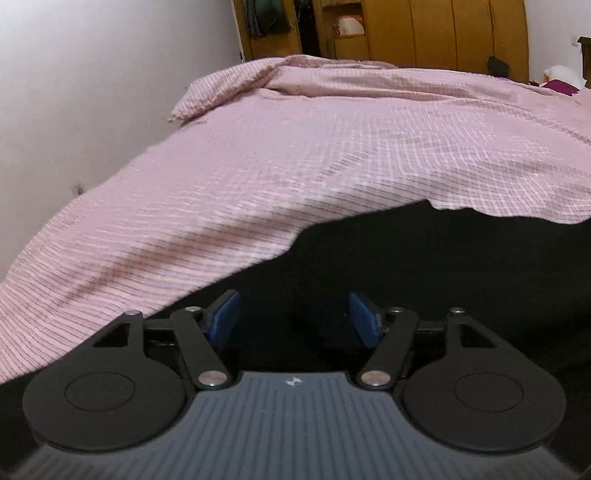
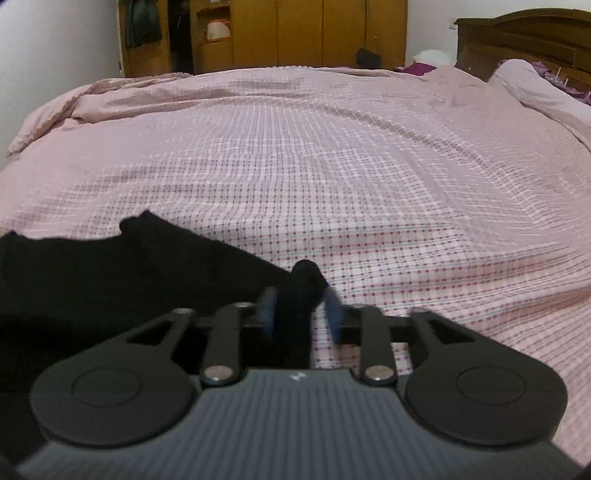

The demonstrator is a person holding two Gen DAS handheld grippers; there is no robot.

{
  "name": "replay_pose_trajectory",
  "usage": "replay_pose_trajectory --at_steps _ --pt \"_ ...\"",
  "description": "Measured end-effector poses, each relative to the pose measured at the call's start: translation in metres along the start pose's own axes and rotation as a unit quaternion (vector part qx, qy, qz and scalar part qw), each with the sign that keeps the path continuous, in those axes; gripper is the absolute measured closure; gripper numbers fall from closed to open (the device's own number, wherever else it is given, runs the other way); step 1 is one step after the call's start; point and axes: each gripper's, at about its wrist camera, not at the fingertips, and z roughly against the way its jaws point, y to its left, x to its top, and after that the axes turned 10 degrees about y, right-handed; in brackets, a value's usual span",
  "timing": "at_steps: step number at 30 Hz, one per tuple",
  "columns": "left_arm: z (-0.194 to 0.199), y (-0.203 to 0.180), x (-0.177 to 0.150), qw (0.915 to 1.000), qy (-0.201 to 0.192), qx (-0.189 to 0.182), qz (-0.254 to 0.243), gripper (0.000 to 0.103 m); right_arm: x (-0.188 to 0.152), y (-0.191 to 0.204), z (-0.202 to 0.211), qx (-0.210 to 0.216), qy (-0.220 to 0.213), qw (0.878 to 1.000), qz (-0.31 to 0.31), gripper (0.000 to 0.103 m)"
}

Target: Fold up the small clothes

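Lying on the pink bedspread (image 2: 369, 166), the black garment (image 2: 110, 280) sits between both grippers' spread jaws, neither pinching it

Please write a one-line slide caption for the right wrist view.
Right gripper with a bunched corner of the black garment between its parted jaws, on a pink checked bedspread.

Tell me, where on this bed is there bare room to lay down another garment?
The pink checked bedspread lies bare from the black garment to the wooden wardrobe, and rightward toward the headboard. It is crowded at the near edge, where the garment spreads under both grippers.
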Motion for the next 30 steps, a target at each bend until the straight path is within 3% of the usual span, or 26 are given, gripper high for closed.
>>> replay_pose_trajectory --at_steps 2,5,11,13,16,22,23,25,26,30 --pt "0.0 0.012 0.004 0.9998 0.006 -0.015 0.011 0.032 0.0 -0.006 0.016 0.011 -0.012 1.0 -0.016 0.055" --pt "0.007 0.023 0.006 0.9991 0.006 -0.037 0.021 0.032 -0.004 -0.01 0.041 0.037 -0.011 0.999 -0.009 0.054" --pt "0.031 0.025 0.008 0.9986 0.0 -0.051 0.013 0.032 -0.028 -0.002 0.069 0.141 0.051 0.987 0.056 0.055" --pt "0.041 0.024 0.008 0.9983 -0.004 -0.058 0.007 0.032 -0.035 0.006 0.07 0.154 0.063 0.981 0.096 0.055" --pt "0.051 0.021 0.01 0.9978 -0.01 -0.066 0.004 0.032 -0.044 0.024 0.062 0.129 0.076 0.974 0.169 0.055" --pt "0.049 0.015 0.016 0.9975 -0.009 -0.07 0.0 0.032 -0.047 0.04 0.041 0.085 0.09 0.963 0.24 0.056" --pt "0.046 0.014 0.016 0.9976 -0.006 -0.069 -0.001 0.032 -0.046 0.041 0.04 0.077 0.091 0.962 0.244 0.059" --pt "0.038 0.011 0.016 0.9976 0.003 -0.069 -0.002 0.032 -0.045 0.045 0.039 0.058 0.094 0.961 0.254 0.088" --pt "0.032 0.009 0.016 0.9977 0.01 -0.066 -0.003 0.032 -0.044 0.047 0.04 0.042 0.09 0.961 0.258 0.093" --pt "0.013 0.003 0.012 0.9985 0.026 -0.047 -0.009 0.032 -0.038 0.035 0.062 0.055 0.064 0.968 0.237 0.094"
